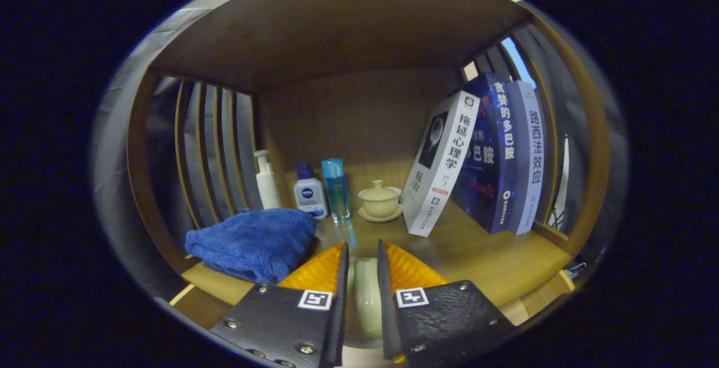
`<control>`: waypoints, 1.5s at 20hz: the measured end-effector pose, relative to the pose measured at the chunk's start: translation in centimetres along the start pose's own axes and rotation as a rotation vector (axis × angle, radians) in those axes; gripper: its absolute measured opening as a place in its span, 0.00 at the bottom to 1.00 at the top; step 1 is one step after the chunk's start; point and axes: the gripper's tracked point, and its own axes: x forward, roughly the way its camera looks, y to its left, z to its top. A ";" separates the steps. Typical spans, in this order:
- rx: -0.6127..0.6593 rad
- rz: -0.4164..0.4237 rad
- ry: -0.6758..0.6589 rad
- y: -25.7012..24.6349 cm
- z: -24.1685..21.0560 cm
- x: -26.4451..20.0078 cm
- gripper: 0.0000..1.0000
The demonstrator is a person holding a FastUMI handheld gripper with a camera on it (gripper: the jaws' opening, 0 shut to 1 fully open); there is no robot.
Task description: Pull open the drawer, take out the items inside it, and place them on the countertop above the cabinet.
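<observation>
My gripper [363, 250] hangs just above the wooden countertop [483, 261], its two fingers close together with a pale cream cup-like piece [364, 295] held between them. Both fingers press on its sides. A folded blue towel [253, 241] lies on the countertop just left of the fingers. Beyond the fingertips, near the back wall, stands a cream lidded tea bowl on a saucer [380, 200]. The drawer is hidden from this angle.
At the back left stand a white pump bottle [265, 180], a small white-and-blue bottle [309, 194] and a blue glass bottle [336, 188]. Three books [483, 160] lean at the right. Wooden slats close both sides, and a shelf board runs overhead.
</observation>
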 end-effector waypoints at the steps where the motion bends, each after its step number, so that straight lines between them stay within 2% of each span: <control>1: -0.001 0.002 -0.020 -0.2 0.7 -0.8 0.28; 6: -0.006 0.026 -0.082 -0.3 3.6 -7.5 0.28; 10: -0.037 0.031 -0.104 -0.5 3.0 -13.9 0.28; 18: -0.066 0.001 -0.019 0.0 -5.7 -24.2 0.28; 26: 0.038 -0.064 0.090 -0.3 -13.6 -28.3 0.28; 27: 0.047 -0.068 0.099 -0.2 -14.1 -28.4 0.36; 30: 0.051 -0.086 0.111 -0.2 -15.4 -28.3 0.75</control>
